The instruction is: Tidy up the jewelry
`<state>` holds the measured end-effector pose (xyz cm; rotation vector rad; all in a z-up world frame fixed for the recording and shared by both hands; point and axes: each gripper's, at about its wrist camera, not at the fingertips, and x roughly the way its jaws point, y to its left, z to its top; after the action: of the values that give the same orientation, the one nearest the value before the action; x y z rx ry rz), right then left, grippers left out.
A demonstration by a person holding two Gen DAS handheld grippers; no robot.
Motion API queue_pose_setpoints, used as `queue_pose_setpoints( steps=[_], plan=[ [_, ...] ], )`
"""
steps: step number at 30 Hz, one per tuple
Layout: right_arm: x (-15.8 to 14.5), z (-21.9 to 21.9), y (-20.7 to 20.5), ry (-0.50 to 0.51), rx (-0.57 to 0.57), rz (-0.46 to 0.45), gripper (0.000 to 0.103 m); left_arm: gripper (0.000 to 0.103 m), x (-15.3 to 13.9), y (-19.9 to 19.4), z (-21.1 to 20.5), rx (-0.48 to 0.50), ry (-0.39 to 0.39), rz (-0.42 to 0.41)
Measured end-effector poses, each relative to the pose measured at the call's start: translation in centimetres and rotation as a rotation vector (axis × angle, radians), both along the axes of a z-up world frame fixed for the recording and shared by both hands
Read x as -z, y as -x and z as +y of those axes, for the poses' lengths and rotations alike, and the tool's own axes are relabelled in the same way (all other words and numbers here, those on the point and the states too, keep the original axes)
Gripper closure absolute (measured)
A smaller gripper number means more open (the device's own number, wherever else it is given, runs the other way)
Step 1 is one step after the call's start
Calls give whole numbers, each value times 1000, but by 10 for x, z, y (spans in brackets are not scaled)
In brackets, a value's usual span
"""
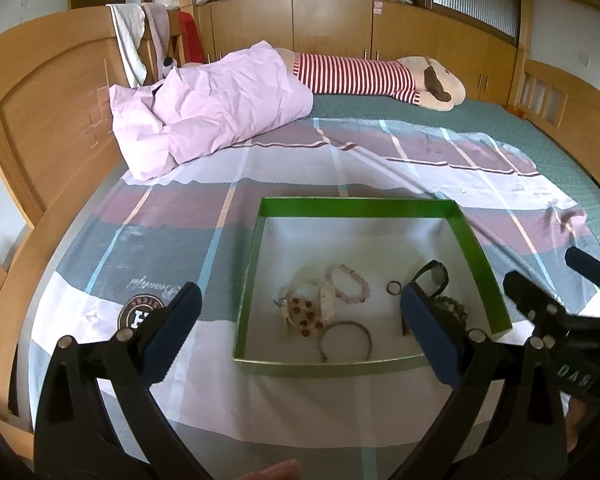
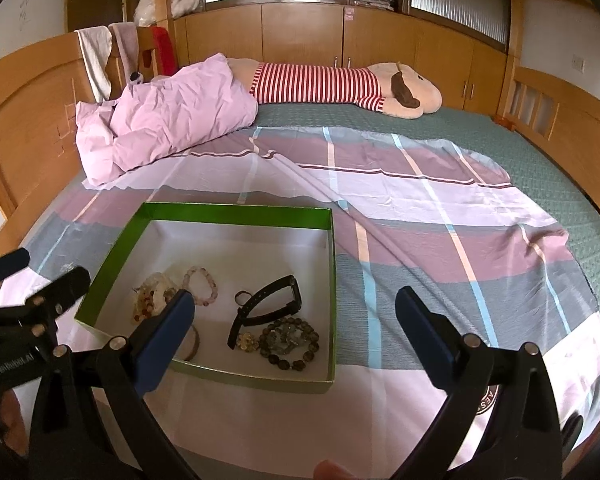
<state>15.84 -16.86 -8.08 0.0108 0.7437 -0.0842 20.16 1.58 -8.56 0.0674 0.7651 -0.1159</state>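
Note:
A green box (image 1: 360, 204) with a white inside lies on the bed sheet. It holds a pink bead bracelet (image 1: 347, 282), a red-brown bead bracelet (image 1: 306, 315), a grey bangle (image 1: 346, 340), a small ring (image 1: 393, 288), a black watch (image 2: 272, 307) and a dark bead bracelet (image 2: 290, 340). My left gripper (image 1: 300, 300) is open and empty, hovering over the box's near left part. My right gripper (image 2: 296, 296) is open and empty too, above the box's (image 2: 236, 212) right side. Each gripper also shows at the edge of the other's view.
The box sits on a checked sheet (image 2: 420, 240) spread over a green mattress. A crumpled pink duvet (image 1: 212, 108) and a long plush toy (image 1: 380, 76) in a red-striped shirt lie at the far side. A wooden headboard (image 1: 40, 120) stands left, cabinets behind.

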Motion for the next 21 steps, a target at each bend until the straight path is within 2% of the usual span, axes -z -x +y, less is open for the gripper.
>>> queue_pose_setpoints(
  steps=[21],
  plan=[
    [1, 1, 0, 1, -8, 1, 5, 4, 3, 0, -2, 11, 1, 5]
  ],
)
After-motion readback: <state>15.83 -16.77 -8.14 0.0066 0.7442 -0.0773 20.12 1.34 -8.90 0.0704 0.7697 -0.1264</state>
